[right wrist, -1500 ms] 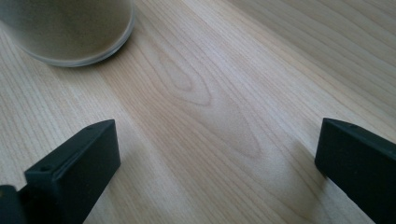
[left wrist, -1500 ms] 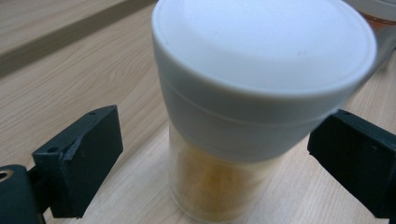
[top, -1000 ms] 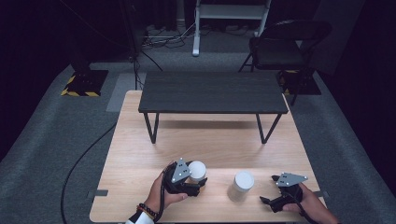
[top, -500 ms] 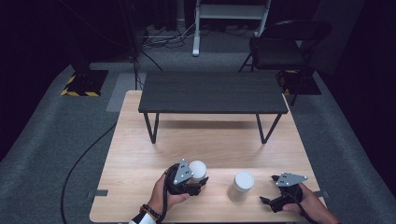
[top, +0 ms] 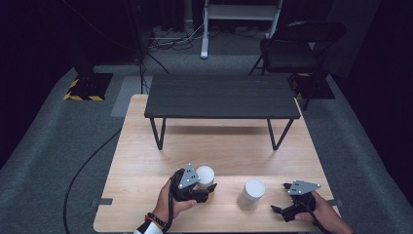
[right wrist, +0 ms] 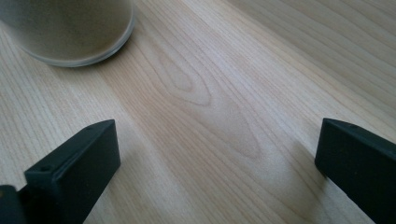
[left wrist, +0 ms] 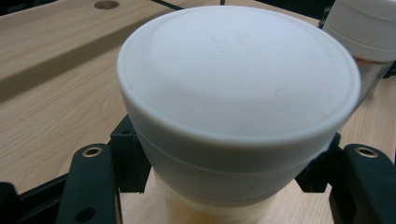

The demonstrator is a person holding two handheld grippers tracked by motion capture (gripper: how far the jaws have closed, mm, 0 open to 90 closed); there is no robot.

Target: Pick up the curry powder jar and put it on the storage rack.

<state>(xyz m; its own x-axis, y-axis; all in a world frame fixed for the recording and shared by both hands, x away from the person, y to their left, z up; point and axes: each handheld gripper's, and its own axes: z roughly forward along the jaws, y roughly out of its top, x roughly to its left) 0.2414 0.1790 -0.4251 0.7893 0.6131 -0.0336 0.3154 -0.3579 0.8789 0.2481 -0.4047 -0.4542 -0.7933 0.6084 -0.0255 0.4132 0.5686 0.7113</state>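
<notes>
A jar with a white lid (top: 205,176) sits at the front left of the wooden table (top: 219,146). My left gripper (top: 207,187) is shut on it. In the left gripper view the wide white lid (left wrist: 233,74) looms close, and both black jaws press the jar's pale body just under the lid. A second white-lidded jar (top: 252,192) stands upright to the right, also seen at the top right edge (left wrist: 369,28). My right gripper (top: 280,197) rests low near the front right, open. Its jaws stand wide apart over bare wood (right wrist: 217,158), with that jar's base (right wrist: 70,28) ahead of them at the left.
A low black bench (top: 221,97) on thin legs stands across the far half of the table. A black chair (top: 292,48) and a white stand (top: 241,14) are on the floor behind. A cable (top: 87,165) trails off the table's left side.
The left gripper and its jar have shifted only slightly. The right gripper and the second jar have stayed where they were.
</notes>
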